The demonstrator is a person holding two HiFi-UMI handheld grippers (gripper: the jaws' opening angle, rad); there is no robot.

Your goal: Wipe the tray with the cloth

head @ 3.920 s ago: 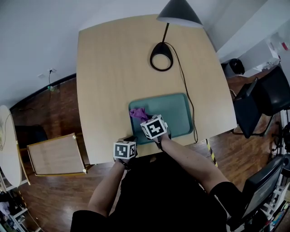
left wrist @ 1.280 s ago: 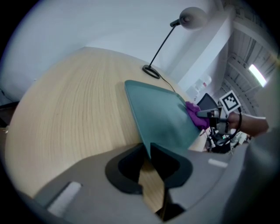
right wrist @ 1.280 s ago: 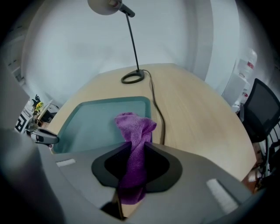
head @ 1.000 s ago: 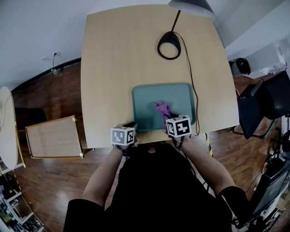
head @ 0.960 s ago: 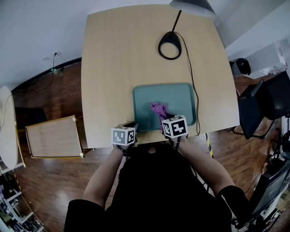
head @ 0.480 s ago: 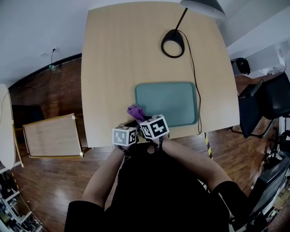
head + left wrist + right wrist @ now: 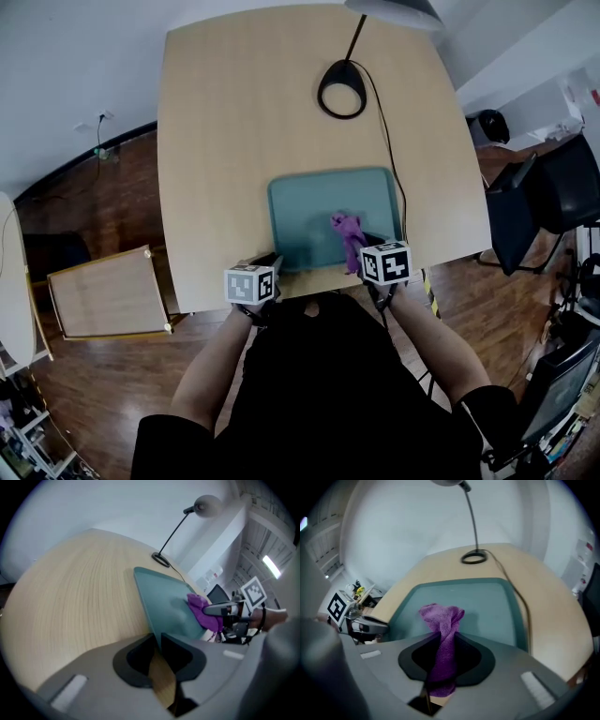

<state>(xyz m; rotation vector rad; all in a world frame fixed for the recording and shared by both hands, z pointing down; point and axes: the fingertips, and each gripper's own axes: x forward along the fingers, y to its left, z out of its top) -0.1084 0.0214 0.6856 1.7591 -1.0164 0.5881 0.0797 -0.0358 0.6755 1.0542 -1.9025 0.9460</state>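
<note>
Our right hand-held gripper [image 7: 367, 246] clamps the cloth [image 7: 347, 230] lower right on the tray [image 7: 319, 202]; left hand-held gripper [image 7: 274, 265] pinches its lower-left corner.

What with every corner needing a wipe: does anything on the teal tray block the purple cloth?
Nothing visible. The purple terry cloth, pinched in the right tongs, rests on the teal plastic tray, otherwise bare; the black lamp base stands beyond its rim.

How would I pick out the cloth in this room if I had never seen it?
Find the pale wooden table with the black lamp; a teal tray lies near the person's edge of it. The cloth is the small purple bundle on the tray's right part, pinched in the right gripper, the only bright purple thing there.
</note>
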